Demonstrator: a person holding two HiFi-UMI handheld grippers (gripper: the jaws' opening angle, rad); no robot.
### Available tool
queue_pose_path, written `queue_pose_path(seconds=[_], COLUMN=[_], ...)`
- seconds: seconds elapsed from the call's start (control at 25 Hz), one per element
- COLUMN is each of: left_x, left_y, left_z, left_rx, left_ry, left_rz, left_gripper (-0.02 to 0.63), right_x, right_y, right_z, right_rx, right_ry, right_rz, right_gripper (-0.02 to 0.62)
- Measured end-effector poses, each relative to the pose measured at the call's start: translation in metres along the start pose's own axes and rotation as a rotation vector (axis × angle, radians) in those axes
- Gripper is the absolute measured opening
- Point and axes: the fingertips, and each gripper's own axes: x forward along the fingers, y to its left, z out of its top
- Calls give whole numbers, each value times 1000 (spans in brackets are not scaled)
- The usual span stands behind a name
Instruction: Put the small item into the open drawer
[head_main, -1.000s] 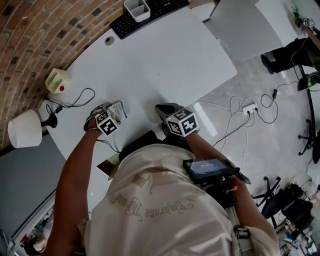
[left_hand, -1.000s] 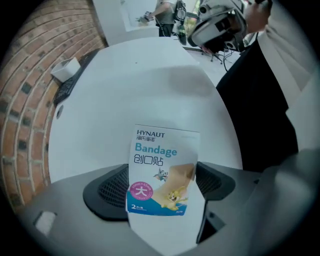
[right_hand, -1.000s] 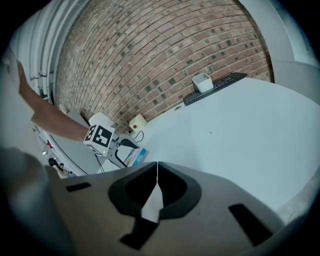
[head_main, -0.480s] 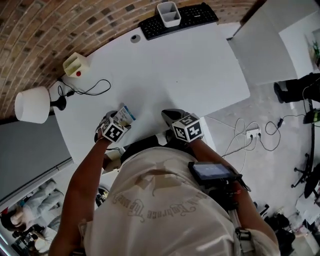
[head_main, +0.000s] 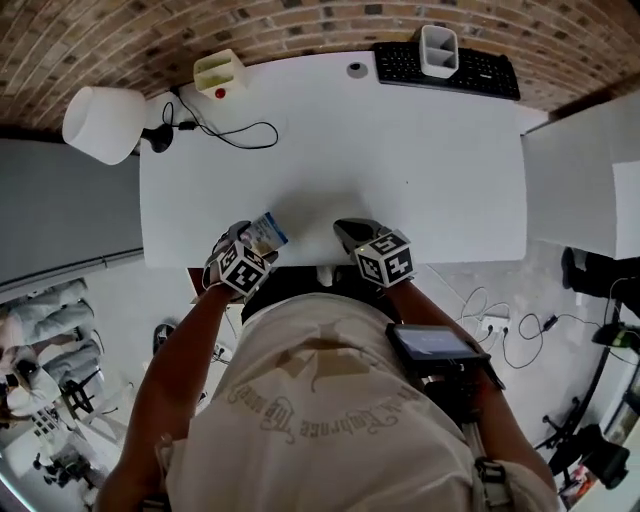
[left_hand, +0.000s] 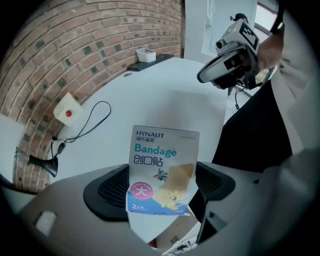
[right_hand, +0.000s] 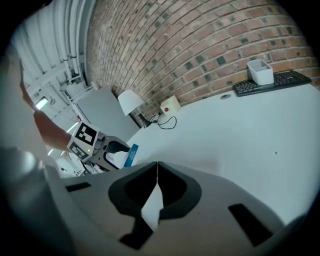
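Left gripper view showed the left gripper (left_hand: 161, 189) with its jaws set wide and pressed on the lower end of a bandage box (left_hand: 162, 165). Most of the box stood free above the pads. In the head view the box hung over the near edge of the white desk (head_main: 400, 150), at about seven o'clock from the desk's middle. The right gripper (right_hand: 156, 172), at three o'clock of the left one, had its jaws together with nothing between them. The drawer could not be made out for certain below the desk edge. Farther off, a lamp (head_main: 100, 122) stood at ten o'clock of the desk's middle and a keyboard (head_main: 450, 70) at one o'clock.

The grip looked shallow, so the light card box could probably twist or slip out on a quick tilt. Lowered without a clear sight of the drawer, it might catch the desk edge or the person's body and fall outside.
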Motion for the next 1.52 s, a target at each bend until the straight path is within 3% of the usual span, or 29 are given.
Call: queue_pose_path(seconds=[0.36,0.8,1.16,1.36,1.52], left_x=[-16,-36,-64,-61,-64], left_y=[-16,-31,0,-5,-16], left_z=[-47,-56,-105,-120,-140], left_rx=[-241,-372,-355,-332,-363], left_ry=[-14,-65,-27,-61,-98], left_rz=[58,93,374,377,375], left_gripper=[422,422,422,422,422], right_x=[31,54,66,64,62], right_y=[38,67,92,105,127], right_z=[-5,-8,-15,-25,-41], right_rx=[-78,-87,-98,-106,-117], right_ry=[106,133,108,91,104], right_rz=[145,240,242,206,182], right_gripper=[6,6,6,6,6])
